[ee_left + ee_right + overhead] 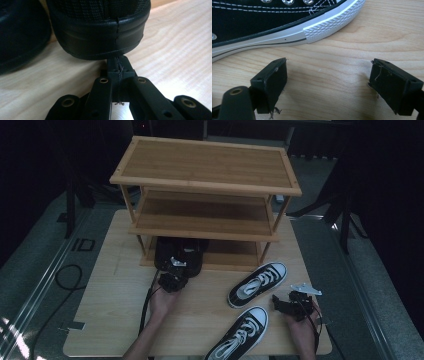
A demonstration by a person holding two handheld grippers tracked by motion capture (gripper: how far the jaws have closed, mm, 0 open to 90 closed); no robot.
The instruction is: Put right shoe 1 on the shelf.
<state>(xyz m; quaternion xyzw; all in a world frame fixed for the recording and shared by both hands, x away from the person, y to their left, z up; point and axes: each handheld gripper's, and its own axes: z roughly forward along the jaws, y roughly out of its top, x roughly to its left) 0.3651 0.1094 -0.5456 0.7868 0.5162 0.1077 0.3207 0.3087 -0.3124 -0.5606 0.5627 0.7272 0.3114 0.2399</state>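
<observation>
a: where's the black shoe (100,32)?

b: on the bottom of the wooden rack (205,220), heel out. my left gripper (117,68) is pinched shut, tips at the heel rim — maybe just touching.

a: how does it handle?

b: soft top, stiff sole — i'd grab the heel. my right gripper (327,82) is wide open beside the sneaker (274,25).

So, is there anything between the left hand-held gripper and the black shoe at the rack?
Nothing visible. The left hand-held gripper, jaws shut, sits right at the black shoe heel on the bottom shelf; a second dark shoe lies beside it, not between.
</observation>
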